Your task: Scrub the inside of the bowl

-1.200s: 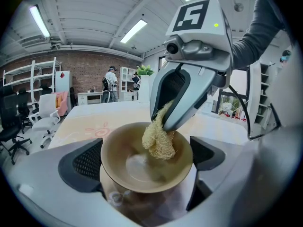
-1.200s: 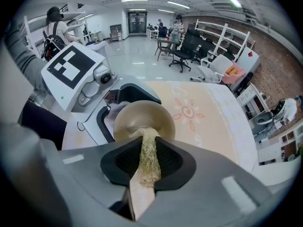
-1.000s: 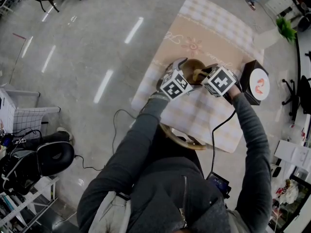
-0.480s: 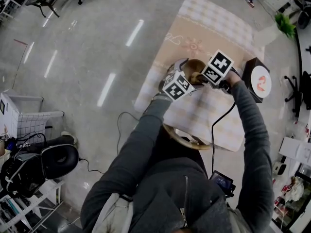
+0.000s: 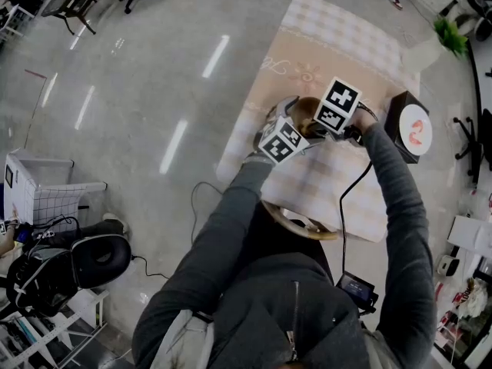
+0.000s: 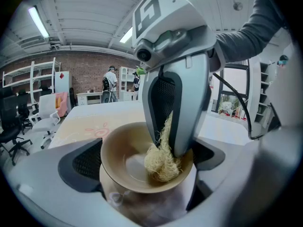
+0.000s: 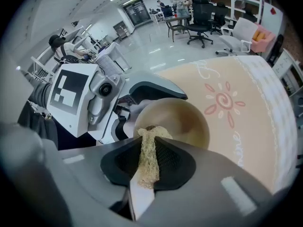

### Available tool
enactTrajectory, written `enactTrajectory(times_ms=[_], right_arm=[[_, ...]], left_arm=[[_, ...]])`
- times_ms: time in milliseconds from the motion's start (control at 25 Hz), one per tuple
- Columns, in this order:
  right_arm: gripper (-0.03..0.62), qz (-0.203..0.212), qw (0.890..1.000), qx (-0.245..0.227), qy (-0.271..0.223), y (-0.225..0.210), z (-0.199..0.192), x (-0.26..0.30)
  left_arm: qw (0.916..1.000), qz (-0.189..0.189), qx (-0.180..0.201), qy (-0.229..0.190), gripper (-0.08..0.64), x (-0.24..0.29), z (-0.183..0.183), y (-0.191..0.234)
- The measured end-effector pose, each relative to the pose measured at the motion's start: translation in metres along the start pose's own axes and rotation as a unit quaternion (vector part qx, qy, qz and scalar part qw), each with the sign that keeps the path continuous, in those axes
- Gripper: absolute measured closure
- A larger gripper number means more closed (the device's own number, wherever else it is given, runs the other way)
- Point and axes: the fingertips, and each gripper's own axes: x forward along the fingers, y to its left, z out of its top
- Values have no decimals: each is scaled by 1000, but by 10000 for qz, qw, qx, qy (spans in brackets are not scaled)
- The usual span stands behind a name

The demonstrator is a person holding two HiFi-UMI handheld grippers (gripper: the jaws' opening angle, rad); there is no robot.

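A tan bowl (image 6: 124, 151) is clamped by its rim between the jaws of my left gripper (image 6: 147, 174), which is shut on it and holds it tilted above the table. My right gripper (image 6: 165, 141) reaches down into the bowl, shut on a pale fibrous loofah scrubber (image 6: 161, 163) that presses against the inner wall near the rim. In the right gripper view the loofah (image 7: 147, 152) runs between the shut jaws of the right gripper (image 7: 147, 174), with the bowl (image 7: 184, 119) just beyond and the left gripper (image 7: 94, 103) at its left. From the head view both grippers (image 5: 286, 133) (image 5: 332, 118) meet over the bowl (image 5: 306, 104).
The table carries a checked cloth with a beige runner bearing a sun drawing (image 5: 307, 71). A black box with a white round top (image 5: 411, 129) stands at the right edge. A round wooden rim (image 5: 300, 223) lies at the near edge. Chairs and shelves stand around the room.
My right gripper has moved up and left from beside the bowl to over it, tipping steeper. The left gripper and the bowl have shifted only slightly.
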Motion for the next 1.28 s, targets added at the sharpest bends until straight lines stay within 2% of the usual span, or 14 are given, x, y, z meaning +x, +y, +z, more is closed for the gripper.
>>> enactTrajectory(times_ms=[360, 720, 1000, 1280], right_arm=[[526, 121, 9998, -26, -143, 6, 9, 4], [526, 7, 9993, 27, -377, 5, 17, 5], [526, -176, 9978, 269, -580, -3, 22, 4], [526, -578, 9957, 201, -689, -11, 30, 3]], left_arm=[[10000, -23, -61, -13, -9, 0, 0, 0], [10000, -2, -84, 32, -9, 0, -2, 1], [9999, 4, -98, 40, -9, -2, 1, 3], [10000, -3, -76, 49, -9, -6, 5, 3]])
